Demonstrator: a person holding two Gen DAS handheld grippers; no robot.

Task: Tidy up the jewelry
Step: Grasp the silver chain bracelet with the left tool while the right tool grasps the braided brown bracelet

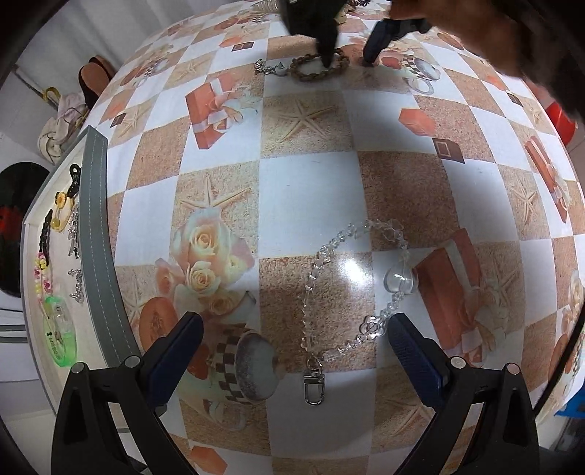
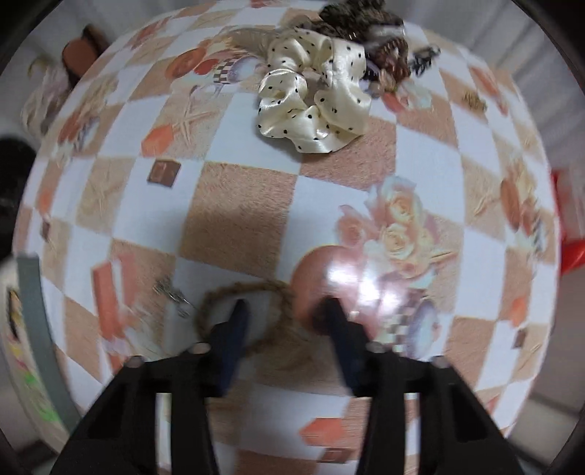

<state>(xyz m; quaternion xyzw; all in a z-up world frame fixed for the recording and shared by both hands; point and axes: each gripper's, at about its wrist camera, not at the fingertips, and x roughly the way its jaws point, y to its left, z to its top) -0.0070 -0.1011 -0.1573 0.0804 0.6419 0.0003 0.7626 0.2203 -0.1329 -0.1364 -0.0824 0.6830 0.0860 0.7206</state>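
1. Claw positions first: the right claw [image 2: 283, 310] is spread, with one finger set down inside the loop of the brown braided bracelet [image 2: 252, 318] and the other outside it, so the braid lies between the fingers but is not yet pinched.
2. That bracelet lies flat on the bench [image 1: 303, 182], its small metal clasp chain [image 1: 268, 68] trailing off to one side.
3. The left claw [image 1: 294, 329] is also spread and empty, hanging over the clear crystal bead chain [image 1: 321, 255], which lies in a loose loop with its silver snap clasp [image 1: 313, 383] nearest the camera.
4. The grey-rimmed jewelry tray [image 1: 95, 234] sits at the left edge of the bench and already holds beaded bands, clips and small silver pieces.
5. For a good pick, I judge the right claw should close squarely across the braid, not on the thin clasp chain, which would likely slip.
6. Lifting straight up before heading for the tray should keep the dangling clasp from dragging across the cloth.
7. The cream polka-dot scrunchie [image 2: 310, 102] and a brown hair tie [image 2: 365, 33] beyond it lie well apart from this grasp.
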